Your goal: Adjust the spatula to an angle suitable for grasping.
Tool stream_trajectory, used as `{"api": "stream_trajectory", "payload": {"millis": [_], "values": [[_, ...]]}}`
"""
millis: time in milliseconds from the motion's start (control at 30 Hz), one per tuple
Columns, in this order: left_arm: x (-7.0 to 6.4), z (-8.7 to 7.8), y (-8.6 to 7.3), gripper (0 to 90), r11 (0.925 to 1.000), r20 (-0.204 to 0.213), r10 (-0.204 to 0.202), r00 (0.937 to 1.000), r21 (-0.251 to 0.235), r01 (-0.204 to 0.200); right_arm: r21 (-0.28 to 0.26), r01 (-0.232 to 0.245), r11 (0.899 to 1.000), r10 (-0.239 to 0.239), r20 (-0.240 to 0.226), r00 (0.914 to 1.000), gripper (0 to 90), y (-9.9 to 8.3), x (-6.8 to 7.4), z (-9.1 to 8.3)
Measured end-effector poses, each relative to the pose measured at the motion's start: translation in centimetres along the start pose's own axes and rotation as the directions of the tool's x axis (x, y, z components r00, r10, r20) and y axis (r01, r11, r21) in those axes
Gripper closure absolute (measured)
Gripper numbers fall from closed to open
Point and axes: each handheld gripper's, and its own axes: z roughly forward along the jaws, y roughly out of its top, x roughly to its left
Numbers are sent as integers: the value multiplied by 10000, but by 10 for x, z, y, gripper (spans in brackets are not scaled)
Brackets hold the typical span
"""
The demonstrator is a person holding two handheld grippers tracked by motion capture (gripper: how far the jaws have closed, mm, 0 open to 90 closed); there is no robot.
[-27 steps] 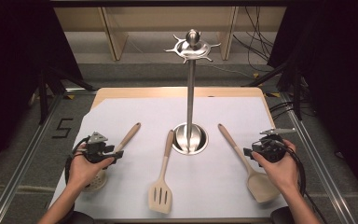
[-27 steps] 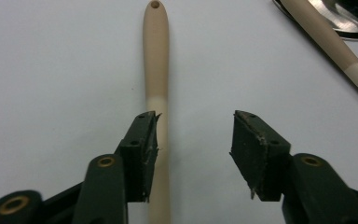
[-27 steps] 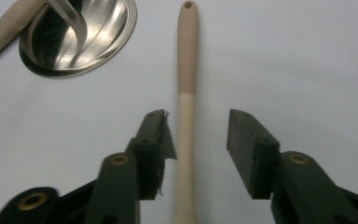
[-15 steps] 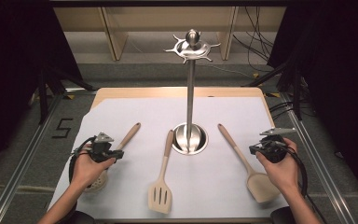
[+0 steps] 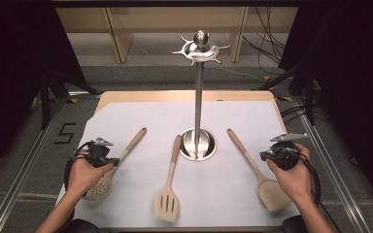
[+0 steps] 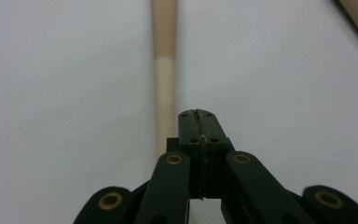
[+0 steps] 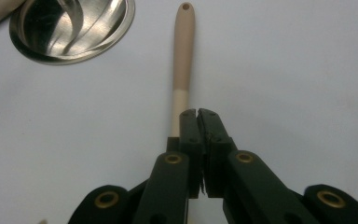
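Hovering with jaws pressed together, empty, the left gripper [image 5: 112, 160] and right gripper [image 5: 266, 155] flank the stand [image 5: 198, 145].
Gripper views show each beside its spoon handle: skimmer [image 6: 164, 88], spoon [image 7: 182, 70].

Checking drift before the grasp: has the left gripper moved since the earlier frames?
Yes. The left gripper has moved toward the person, away from the stand base.
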Motion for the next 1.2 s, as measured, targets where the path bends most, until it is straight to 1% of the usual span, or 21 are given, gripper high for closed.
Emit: {"api": "stream_trajectory", "payload": {"millis": [33,67,100,133,167,267,333,400,467,567,633,767,800,867,900,967,1000,1033,1067,1100,1200], "values": [[-6,1,1,891,9999,433,96,9990,47,-98,-20,31,10000,-31,55,10000,897,0,-1,1],[-20,5,3,891,9992,1036,316,9941,194,-338,68,-23,10000,23,0,10000,899,0,-1,2],[-20,5,3,890,9992,1036,316,9941,194,-338,68,-23,10000,23,0,10000,899,0,-1,2],[-35,10,6,890,9957,1232,745,9896,450,-805,65,9,10000,-9,2,10000,900,0,-1,2],[-35,10,6,890,9957,1232,745,9896,450,-805,65,9,10000,-9,2,10000,900,0,-1,2],[-50,13,9,889,9892,1560,1249,9798,571,-1352,72,80,9999,-81,65,9999,900,0,0,1],[-55,13,10,880,9889,1601,1315,9783,476,-1407,289,40,9996,-38,-94,9999,900,0,0,1],[-55,14,10,875,9894,1548,1289,9795,467,-1376,431,186,9989,-179,-158,9997,900,-1,-2,6],[-48,15,9,877,9915,1395,1093,9842,548,-1179,923,419,9948,-390,-336,9987,900,-2,-1,13],[-44,15,7,878,9927,1319,991,9863,558,-1072,1155,385,9926,-337,-431,9985,900,-1,2,15],[-41,16,6,872,9957,1114,766,9908,438,-819,1655,695,9838,-575,-763,9954,900,5,10,23],[-39,15,5,858,9956,1174,738,9903,484,-799,1923,961,9766,-782,-985,9921,900,13,20,33],[-40,16,5,857,9965,1143,714,9909,349,-759,1810,1300,9749,-1131,-1007,9885,900,17,20,37],[-39,15,5,857,9954,1159,764,9903,484,-825,2039,1186,9718,-1004,-978,9901,900,27,24,44],[-39,16,4,856,9970,1137,663,9913,331,-704,2150,1251,9686,-1063,-972,9896,900,38,24,56],[-39,16,4,855,9973,1138,623,9916,321,-664,2178,1190,9687,-996,-979,9902,900,40,24,58],[-38,15,4,855,9970,1121,660,9915,325,-700,2249,1132,9678,-911,-1064,9901,900,46,25,65],[-37,15,3,854,9967,1153,642,9913,412,-694,2092,1256,9698,-1055,-1045,9889,900,55,26,76],[-37,15,3,854,9967,1153,642,9913,412,-694,2092,1256,9698,-1055,-1045,9889,900,55,26,76],[-36,16,3,853,9972,1138,599,9917,374,-645,2293,1349,9640,-1197,-792,9896,900,62,28,87],[-36,15,2,852,9972,1116,545,9923,454,-599,2480,1217,9611,-1084,-666,9919,900,66,30,97]]}}
